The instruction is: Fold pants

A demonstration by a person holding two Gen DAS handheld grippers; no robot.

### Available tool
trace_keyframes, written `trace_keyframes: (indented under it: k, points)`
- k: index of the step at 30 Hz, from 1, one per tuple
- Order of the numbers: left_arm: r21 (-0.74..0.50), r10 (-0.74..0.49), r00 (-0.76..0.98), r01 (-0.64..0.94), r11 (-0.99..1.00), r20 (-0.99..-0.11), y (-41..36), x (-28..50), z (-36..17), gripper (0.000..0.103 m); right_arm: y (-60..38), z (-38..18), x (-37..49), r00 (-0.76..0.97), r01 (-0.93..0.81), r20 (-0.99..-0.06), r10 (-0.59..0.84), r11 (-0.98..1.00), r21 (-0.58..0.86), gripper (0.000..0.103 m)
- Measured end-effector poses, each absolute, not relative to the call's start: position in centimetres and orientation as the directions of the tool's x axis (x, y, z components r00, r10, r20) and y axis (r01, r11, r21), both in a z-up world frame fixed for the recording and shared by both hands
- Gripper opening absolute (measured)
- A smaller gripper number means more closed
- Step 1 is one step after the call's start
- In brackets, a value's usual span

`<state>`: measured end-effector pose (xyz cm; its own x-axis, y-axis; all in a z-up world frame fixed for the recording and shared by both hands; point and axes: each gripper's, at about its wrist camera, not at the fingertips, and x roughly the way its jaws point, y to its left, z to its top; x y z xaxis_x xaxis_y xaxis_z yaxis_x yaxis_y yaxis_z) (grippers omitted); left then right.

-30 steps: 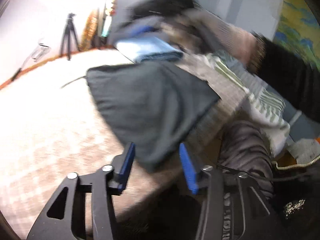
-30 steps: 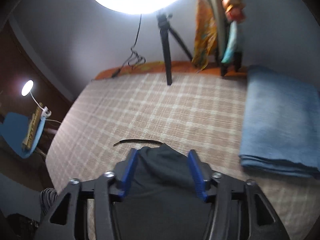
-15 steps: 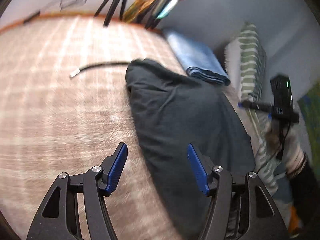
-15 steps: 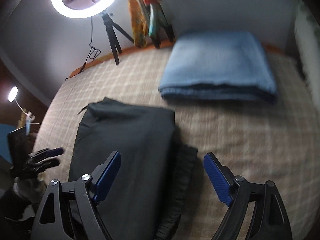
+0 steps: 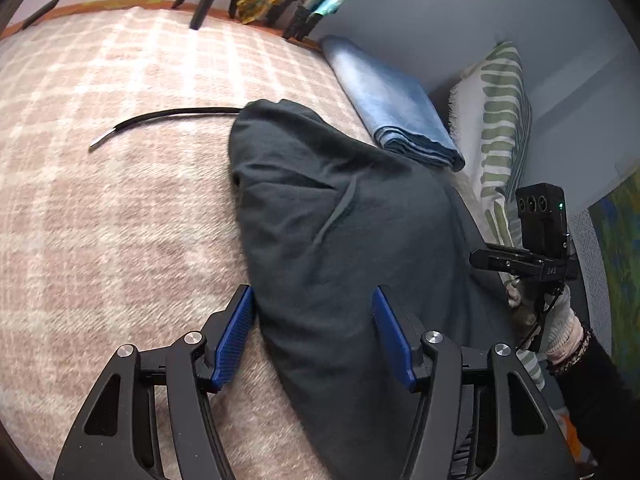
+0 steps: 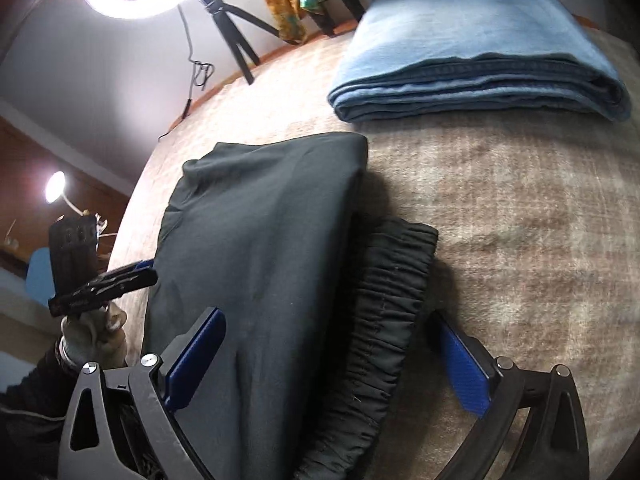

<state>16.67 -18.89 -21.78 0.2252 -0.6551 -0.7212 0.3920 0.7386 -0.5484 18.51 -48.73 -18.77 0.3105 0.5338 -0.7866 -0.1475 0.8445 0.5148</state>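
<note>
In the left wrist view, the dark pants (image 5: 344, 248) lie folded on the checked blanket (image 5: 120, 220), filling the centre and lower right of the frame. The left gripper (image 5: 314, 330) sits at the bottom with its blue pads spread wide: one pad is just beside the left edge of the cloth and the other is over the fabric, and it grips nothing. A black drawstring (image 5: 160, 118) trails out to the upper left. Folded blue jeans (image 5: 392, 104) lie at the upper right, with a striped pillow (image 5: 500, 128) beyond them.

In the right wrist view, the pants (image 6: 260, 264) run from the centre to the bottom of the frame, the gathered waistband (image 6: 384, 320) sticking out from under the top layer on the right. The right gripper (image 6: 328, 360) is wide open and empty, straddling the waistband side. The jeans (image 6: 480, 52) sit at the upper right.

The layers look unevenly stacked. A pinch that catches only the top layer would likely drag it off the waistband and undo the fold. The loose drawstring might also be left hanging out.
</note>
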Motion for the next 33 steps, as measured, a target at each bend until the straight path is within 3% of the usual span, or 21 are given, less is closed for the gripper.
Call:
trace_keyframes:
  k: [3,5,7,8,11,16,33]
  points:
    - [-0.558,-0.665,0.213,0.398,0.728,-0.715,-19.5,16.9,-22.0,0.048,-48.3,-18.9,18.9,0.312,-0.157,-0.771,0.556,0.830,0.535,0.086]
    - [-0.562,-0.670,0.218,0.399,0.725,-0.710,-19.7,17.0,-22.1,0.042,-48.2,-19.2,18.9,0.298,-0.159,-0.758,0.581,0.813,0.560,0.070]
    - [-0.563,-0.668,0.218,0.392,0.728,-0.711,-20.0,17.2,-22.2,0.034,-47.9,-19.4,19.0,0.303,-0.158,-0.749,0.589,0.806,0.570,0.059]
    - [-0.565,-0.668,0.218,0.386,0.729,-0.712,-20.0,17.4,-22.3,0.027,-47.8,-19.5,19.0,0.300,-0.157,-0.746,0.594,0.802,0.576,0.042]
    - [-0.543,-0.647,0.231,0.385,0.746,-0.727,-20.4,17.4,-22.2,0.011,-47.4,-19.1,18.9,0.308,-0.152,-0.748,0.588,0.807,0.571,0.027]
    - [-0.479,-0.631,0.294,0.448,0.755,-0.718,-21.0,16.4,-20.0,0.004,-45.8,-16.9,18.4,0.345,-0.183,-0.789,0.508,0.861,0.474,0.022]
    - [-0.324,-0.661,0.415,0.632,0.703,-0.624,-26.9,18.2,-12.8,0.004,-48.8,-6.9,17.7,0.568,-0.175,-0.758,0.321,0.947,0.270,0.020]
